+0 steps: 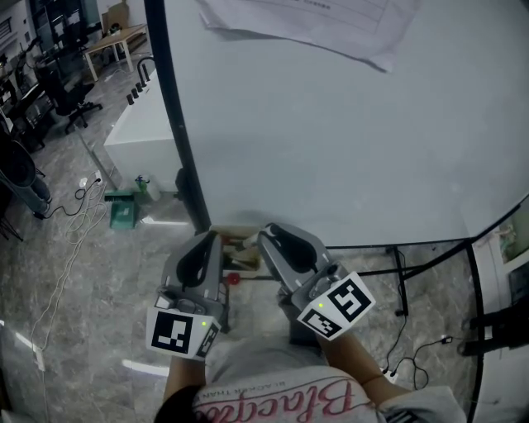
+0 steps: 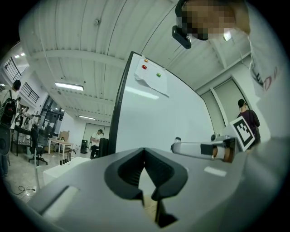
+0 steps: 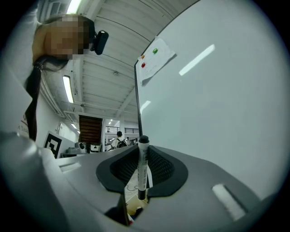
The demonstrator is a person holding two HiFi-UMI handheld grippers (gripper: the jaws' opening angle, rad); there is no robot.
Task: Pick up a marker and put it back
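A white marker (image 3: 142,170) with a black cap stands upright between the pads of my right gripper (image 3: 141,156), which is shut on it. In the head view that gripper (image 1: 273,235) is held low in front of the whiteboard (image 1: 331,140), and the marker itself is hidden there. My left gripper (image 1: 207,241) is close beside it on the left. Its jaws (image 2: 144,152) meet at the tips with nothing between them. The right gripper's body and marker cube (image 2: 242,131) show at the right of the left gripper view.
The board's ledge (image 1: 240,245) lies just beyond the grippers, with a small red thing (image 1: 234,278) below it. A paper sheet (image 1: 331,25) hangs high on the board. The board's stand legs (image 1: 401,277), floor cables (image 1: 70,206) and desks (image 1: 116,41) stand around.
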